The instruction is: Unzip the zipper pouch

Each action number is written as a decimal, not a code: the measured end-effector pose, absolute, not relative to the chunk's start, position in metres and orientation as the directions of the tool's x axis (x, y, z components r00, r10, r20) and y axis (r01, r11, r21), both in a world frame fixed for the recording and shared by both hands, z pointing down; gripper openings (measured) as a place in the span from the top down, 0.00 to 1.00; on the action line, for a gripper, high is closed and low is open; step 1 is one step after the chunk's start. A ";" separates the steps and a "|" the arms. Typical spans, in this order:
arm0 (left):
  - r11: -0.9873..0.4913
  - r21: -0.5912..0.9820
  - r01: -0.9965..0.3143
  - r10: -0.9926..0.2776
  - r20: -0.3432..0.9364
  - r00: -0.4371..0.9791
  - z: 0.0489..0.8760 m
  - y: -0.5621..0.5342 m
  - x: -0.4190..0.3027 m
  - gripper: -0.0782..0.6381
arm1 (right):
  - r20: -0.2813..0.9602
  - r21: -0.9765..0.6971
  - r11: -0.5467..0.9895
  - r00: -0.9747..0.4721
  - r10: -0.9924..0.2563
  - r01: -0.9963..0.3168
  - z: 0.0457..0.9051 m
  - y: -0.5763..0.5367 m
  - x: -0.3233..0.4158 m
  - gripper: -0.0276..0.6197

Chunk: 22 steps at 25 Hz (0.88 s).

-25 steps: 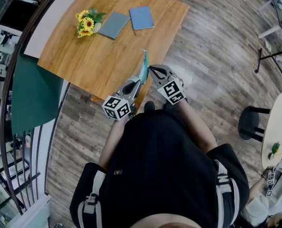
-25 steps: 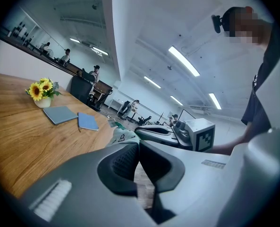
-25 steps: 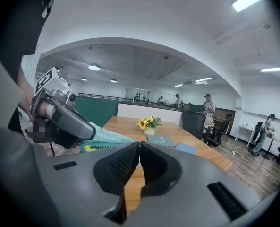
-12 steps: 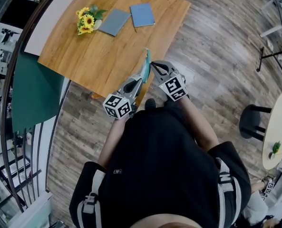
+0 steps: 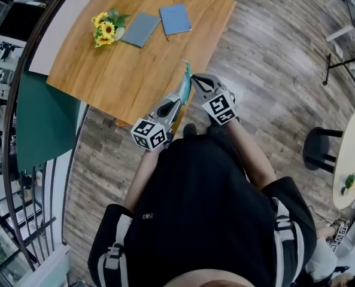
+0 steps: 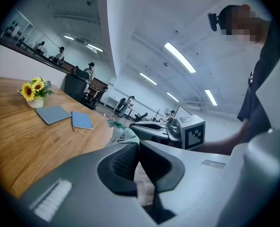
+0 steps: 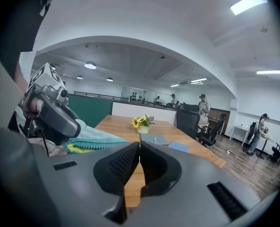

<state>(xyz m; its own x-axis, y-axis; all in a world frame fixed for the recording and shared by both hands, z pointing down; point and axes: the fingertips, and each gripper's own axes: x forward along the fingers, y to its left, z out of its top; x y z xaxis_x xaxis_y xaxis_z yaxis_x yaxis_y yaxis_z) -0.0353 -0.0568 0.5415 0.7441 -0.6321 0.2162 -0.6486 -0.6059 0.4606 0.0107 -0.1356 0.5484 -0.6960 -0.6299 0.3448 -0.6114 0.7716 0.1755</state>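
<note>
Light wooden table point(image 5: 123, 70) on a grey plank floor point(image 5: 273, 70) carries a sunflower vase point(image 5: 104, 30) and two blue notebooks point(image 5: 175, 18). The left gripper point(image 5: 177, 100) is clamped on the teal fabric zipper pouch point(image 5: 184, 84). The right gripper point(image 5: 192, 79) has its jaws together.

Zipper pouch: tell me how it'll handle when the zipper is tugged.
Probably floppy: the zipper pouch looks like thin fabric, held edge-on by the left gripper. Likely light, since a tip pinch holds it up. It may twist under a pull.

Pouch point(image 5: 184, 84) teal, with yellow-green trim along one edge. Bench point(image 5: 129, 64) warm orange-brown, wood-grained. Sunflowers point(image 5: 103, 30) yellow with green leaves. One notebook point(image 5: 140, 29) grey-blue, second notebook point(image 5: 175, 18) brighter blue. Left gripper point(image 5: 177, 104) and right gripper point(image 5: 193, 78) grey, their marker cubes black-and-white squares. Floor point(image 5: 273, 58) grey-brown planks.
</note>
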 end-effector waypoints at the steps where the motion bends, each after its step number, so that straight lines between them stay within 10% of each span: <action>1: -0.607 0.461 -0.647 -0.631 0.216 0.745 0.541 -0.057 -0.035 0.89 | 0.347 0.178 0.771 -0.694 -0.631 -0.611 0.548 -0.136 0.012 0.95; 22: -0.619 0.466 -0.632 -0.610 0.221 0.761 0.544 -0.059 -0.032 0.89 | 0.363 0.201 0.749 -0.663 -0.655 -0.631 0.556 -0.152 0.018 0.94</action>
